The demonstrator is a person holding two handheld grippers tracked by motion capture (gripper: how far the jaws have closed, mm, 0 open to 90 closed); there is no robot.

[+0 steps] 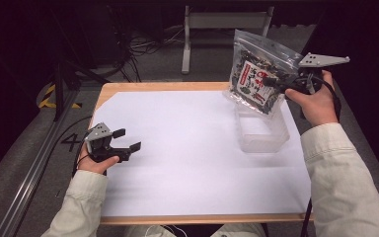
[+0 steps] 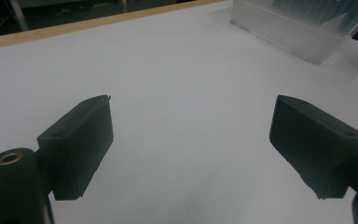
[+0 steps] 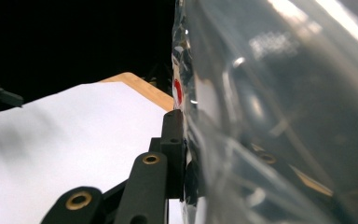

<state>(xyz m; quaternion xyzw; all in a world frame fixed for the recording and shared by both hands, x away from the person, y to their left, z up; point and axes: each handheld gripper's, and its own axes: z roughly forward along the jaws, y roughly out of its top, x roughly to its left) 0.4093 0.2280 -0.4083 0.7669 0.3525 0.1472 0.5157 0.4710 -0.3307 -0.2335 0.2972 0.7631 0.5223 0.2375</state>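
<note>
- The right gripper (image 1: 276, 80) is holding a clear bag (image 1: 258, 74) of dark pieces, its jaws clamped on the bag.
- The bag is hanging above a clear plastic box (image 1: 262, 132) on the white sheet (image 1: 187, 153).
- The left gripper (image 1: 128, 140) is resting low near the left table edge, its jaws wide apart.

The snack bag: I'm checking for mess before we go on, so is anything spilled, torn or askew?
Nothing stands out. The snack bag hangs tilted but intact from the right hand-held gripper above the clear container; the white sheet is unspilled.
</note>
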